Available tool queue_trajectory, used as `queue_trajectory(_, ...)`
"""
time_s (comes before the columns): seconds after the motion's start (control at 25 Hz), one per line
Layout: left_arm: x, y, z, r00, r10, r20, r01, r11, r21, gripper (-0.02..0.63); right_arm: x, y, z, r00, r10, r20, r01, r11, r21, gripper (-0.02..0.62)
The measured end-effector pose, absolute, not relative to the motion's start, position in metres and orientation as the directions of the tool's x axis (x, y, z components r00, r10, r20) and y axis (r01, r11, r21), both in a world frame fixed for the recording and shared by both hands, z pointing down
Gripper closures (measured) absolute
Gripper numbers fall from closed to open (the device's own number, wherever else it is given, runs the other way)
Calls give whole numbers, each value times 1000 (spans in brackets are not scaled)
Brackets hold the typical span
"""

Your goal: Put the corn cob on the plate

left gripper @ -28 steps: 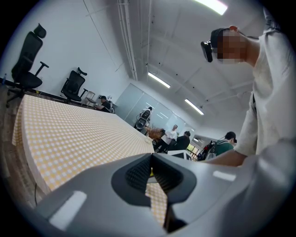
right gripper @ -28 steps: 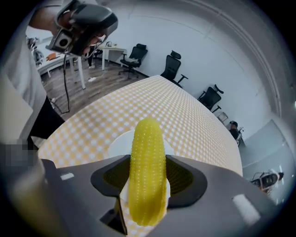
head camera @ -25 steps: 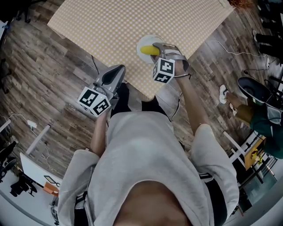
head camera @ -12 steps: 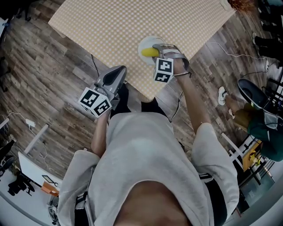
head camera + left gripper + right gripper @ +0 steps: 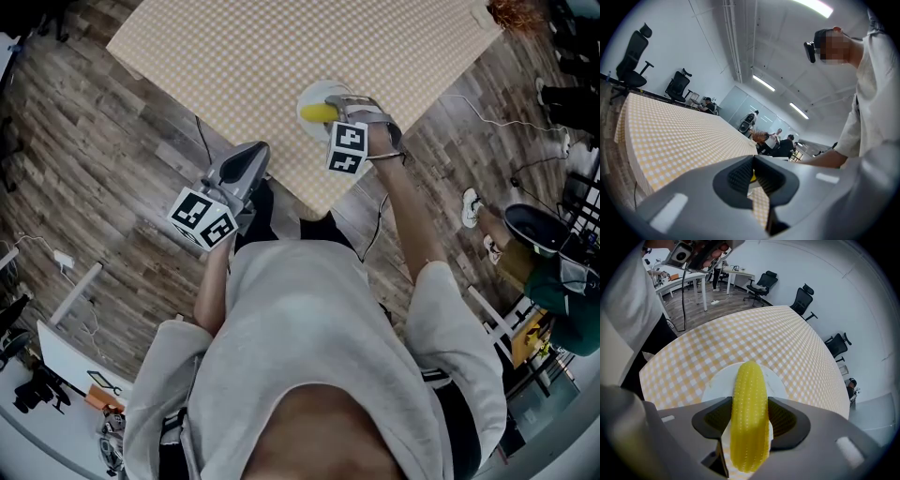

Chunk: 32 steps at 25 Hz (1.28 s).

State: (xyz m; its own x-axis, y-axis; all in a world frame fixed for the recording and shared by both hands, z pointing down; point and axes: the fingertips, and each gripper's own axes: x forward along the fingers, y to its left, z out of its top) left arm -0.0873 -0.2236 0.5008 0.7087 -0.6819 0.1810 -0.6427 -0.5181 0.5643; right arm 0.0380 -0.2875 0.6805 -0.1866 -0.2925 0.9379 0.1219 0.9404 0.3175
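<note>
A yellow corn cob (image 5: 750, 380) sits lengthwise between the jaws of my right gripper (image 5: 749, 405), which is shut on it, both pads pressed to its sides. Directly below is a round white plate (image 5: 718, 380), near the table's front corner. In the head view, the cob (image 5: 318, 113) hangs over the plate (image 5: 311, 93) with the right gripper (image 5: 339, 111) pointing steeply down. My left gripper (image 5: 242, 161) is held off the table's edge, left of the plate, its jaws together with nothing held (image 5: 753, 177).
The table wears an orange-and-white checked cloth (image 5: 281, 47), bare apart from the plate. Wooden floor (image 5: 84, 169) surrounds it. Office chairs (image 5: 761, 284) stand beyond the far side, and a person in green (image 5: 562, 272) is at the right.
My right gripper has rolled a little with the cob in it and stays over the plate. The left gripper has not moved.
</note>
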Motion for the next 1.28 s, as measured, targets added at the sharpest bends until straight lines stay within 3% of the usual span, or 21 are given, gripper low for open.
queue_trajectory(0.36,-86,-224,497,711,-681,176,-640,-522,564,597,37,-286,678,-206,-294,933,124,938,323,348)
queue_trajectory(0.72,-85,-223,495,706,-687,170,-643,-522,561,597,38,-291,675,-216,-294,931,123,938,325,287)
queue_trajectory(0.96,-84,-226,490,710,-685,162,-640,-531,555,597,43,-294,668,-216,-320,922,91,934,345,291)
queue_trajectory(1.28,-71,-229,474,732,-669,130,-619,-574,536,597,45,-288,644,-235,-371,898,52,918,392,352)
